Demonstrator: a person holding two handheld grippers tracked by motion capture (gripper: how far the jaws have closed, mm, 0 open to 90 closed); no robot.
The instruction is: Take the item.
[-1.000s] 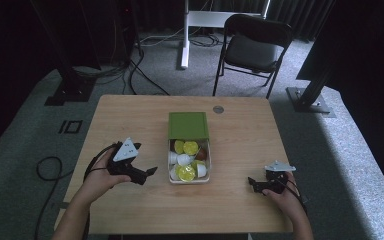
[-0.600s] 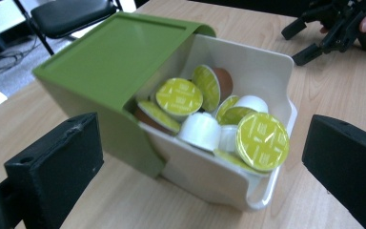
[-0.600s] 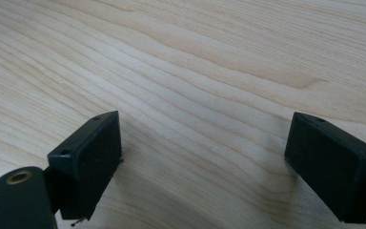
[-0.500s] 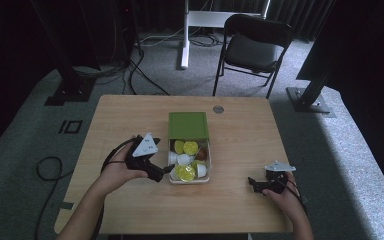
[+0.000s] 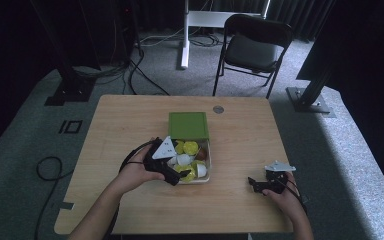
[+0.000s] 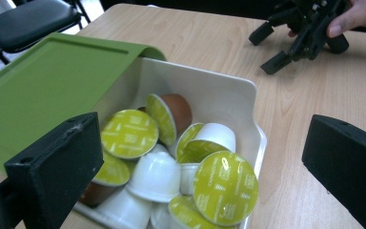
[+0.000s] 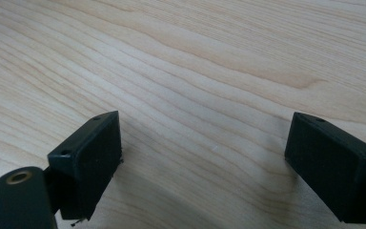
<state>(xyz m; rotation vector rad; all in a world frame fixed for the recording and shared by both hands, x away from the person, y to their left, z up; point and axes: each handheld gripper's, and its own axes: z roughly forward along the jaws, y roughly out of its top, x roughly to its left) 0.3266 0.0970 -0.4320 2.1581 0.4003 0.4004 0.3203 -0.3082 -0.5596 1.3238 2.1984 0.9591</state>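
A: Left gripper point(image 5: 172, 172) — status?

B: My jaws are wide apart, hovering at the near edge of the white box point(image 6: 228, 93); the coffee capsules point(image 6: 164, 157) sit piled inside it, green lid point(image 6: 52, 86) propped at the far side.

A: Best pick?

B: The yellow-foil capsule point(image 6: 225, 187) on top, nearest me — I'd straddle its rim, close gently, avoid the box wall.

A: Right gripper point(image 5: 265, 183)?

B: Jaws apart too, empty, resting low over bare counter point(image 7: 195, 71), well apart from the box.
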